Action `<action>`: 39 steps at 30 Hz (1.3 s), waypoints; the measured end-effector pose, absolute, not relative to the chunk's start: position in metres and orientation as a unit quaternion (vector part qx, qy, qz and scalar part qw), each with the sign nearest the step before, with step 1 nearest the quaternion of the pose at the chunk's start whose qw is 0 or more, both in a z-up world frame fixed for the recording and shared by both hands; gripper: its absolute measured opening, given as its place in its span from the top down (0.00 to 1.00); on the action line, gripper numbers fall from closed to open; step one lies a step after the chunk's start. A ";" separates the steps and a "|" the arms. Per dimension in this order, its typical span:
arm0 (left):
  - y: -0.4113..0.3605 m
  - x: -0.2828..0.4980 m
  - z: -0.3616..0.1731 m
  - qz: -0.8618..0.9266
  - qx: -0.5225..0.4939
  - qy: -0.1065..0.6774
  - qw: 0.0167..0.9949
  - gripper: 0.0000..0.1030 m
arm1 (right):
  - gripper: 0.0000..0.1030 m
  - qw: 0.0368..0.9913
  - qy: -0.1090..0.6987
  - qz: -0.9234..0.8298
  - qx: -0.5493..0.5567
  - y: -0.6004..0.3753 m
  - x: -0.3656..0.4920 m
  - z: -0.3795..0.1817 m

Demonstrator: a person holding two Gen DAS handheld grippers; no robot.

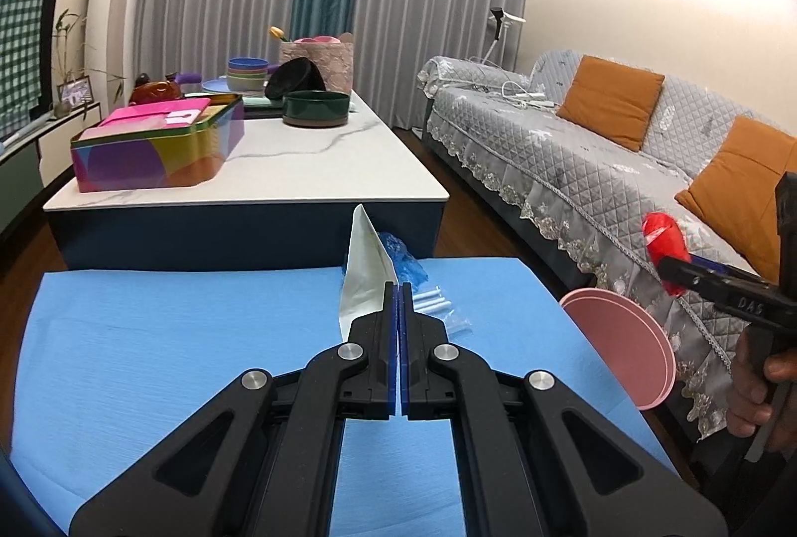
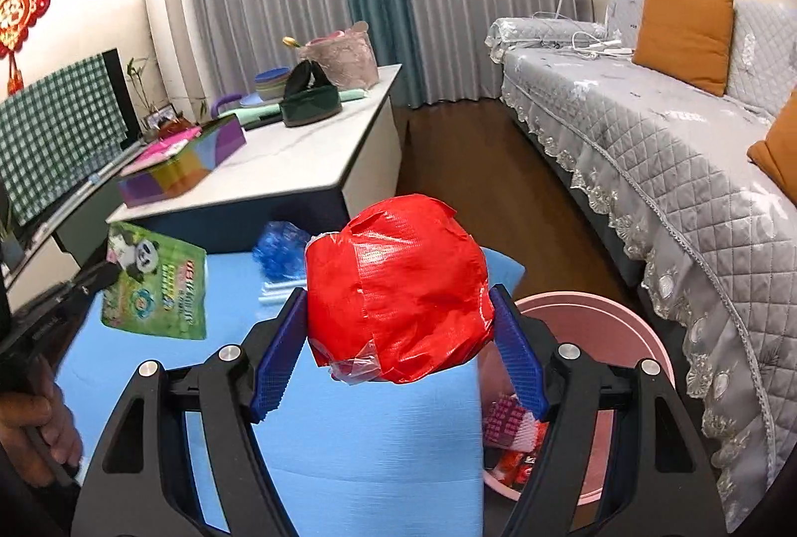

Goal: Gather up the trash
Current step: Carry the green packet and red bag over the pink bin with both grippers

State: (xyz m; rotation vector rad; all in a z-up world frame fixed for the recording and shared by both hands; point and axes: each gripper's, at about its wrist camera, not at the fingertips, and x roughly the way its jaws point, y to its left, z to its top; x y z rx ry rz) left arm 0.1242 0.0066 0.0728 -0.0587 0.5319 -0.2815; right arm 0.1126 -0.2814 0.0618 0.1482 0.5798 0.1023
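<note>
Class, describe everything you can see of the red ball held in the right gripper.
The red ball is roundish and lumpy, wrapped in glossy, wrinkled red tape or film, with a scrap of clear tape curling off its lower edge. The right gripper clamps it between blue ridged pads, held in the air above the blue mat's edge, beside the pink bin. Nothing else touches it.

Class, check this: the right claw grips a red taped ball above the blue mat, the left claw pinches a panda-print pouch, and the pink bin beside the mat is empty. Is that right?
Not quite. The pink bin is not empty: the right wrist view shows red and pink wrappers inside it. The rest holds: the right claw grips the red taped ball above the blue mat, and the left claw pinches the panda-print pouch.
</note>
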 end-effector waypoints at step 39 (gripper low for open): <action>-0.064 0.118 0.074 -0.187 0.006 0.256 0.948 1.00 | 0.31 0.960 0.271 -0.001 0.072 -0.335 0.092 0.055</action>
